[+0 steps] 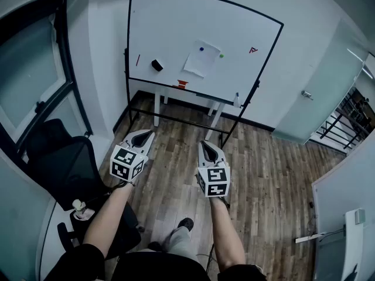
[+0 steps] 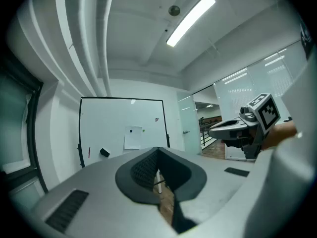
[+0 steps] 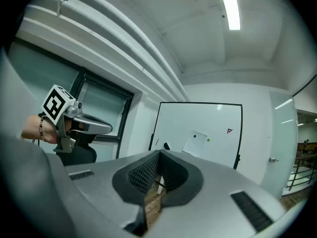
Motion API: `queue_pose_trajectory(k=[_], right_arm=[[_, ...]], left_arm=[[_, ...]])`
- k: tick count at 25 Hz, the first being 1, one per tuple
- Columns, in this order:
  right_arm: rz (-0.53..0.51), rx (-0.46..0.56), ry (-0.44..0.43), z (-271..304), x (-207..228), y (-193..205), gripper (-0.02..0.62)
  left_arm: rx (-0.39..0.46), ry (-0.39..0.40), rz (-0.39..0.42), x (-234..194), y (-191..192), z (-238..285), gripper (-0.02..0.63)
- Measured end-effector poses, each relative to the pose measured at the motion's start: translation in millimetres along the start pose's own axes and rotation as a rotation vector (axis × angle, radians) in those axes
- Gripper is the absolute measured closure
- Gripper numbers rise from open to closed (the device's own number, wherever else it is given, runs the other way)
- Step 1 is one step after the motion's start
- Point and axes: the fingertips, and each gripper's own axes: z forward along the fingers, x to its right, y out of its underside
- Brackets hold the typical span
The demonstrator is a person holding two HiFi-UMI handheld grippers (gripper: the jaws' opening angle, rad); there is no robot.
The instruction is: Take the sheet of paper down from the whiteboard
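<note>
Stands on the wood floor (image 1: 269,180) well back from the whiteboard (image 1: 176,28), facing it. Holds both forearms stretched forward, side by side with a gap between, wrists straight. Grips the left gripper (image 1: 144,137) level, nose toward the board, jaws pressed together with nothing between them. Grips the right gripper (image 1: 207,150) the same way: level, aimed at the board, jaws closed tight on nothing. Reaches neither gripper anywhere near the board. Finds the sheet of paper (image 1: 201,58) still up on the whiteboard, near the middle of its face, slightly tilted, pinned near its top edge by a dark blue magnet (image 1: 201,48), with a green magnet (image 1: 221,55) just beside its upper right corner. Shows a black eraser (image 1: 157,65) on the board left of the sheet, and a black chair (image 1: 64,163) beside the left arm.
</note>
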Motion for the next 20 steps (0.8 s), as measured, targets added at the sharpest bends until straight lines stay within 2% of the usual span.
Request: queue_pose_trajectory(k=[11, 16, 20], right_arm=[[0.043, -0.012, -0.004, 28.2, 29.1, 12.2, 0.572], [0.048, 0.0, 0.011, 53.4, 72.0, 13.4, 0.572], [0.05, 0.013, 0.004, 82.5, 106.6, 12.0, 0.571]], left_arm=[[-0.013, -0.009, -0.018, 12.1, -5.6, 45.6, 0.586], [-0.014, -0.013, 0.005, 21.2, -16.0, 83.2, 0.586], [-0.014, -0.02, -0.016, 22.5, -22.5, 127.4, 0.586]])
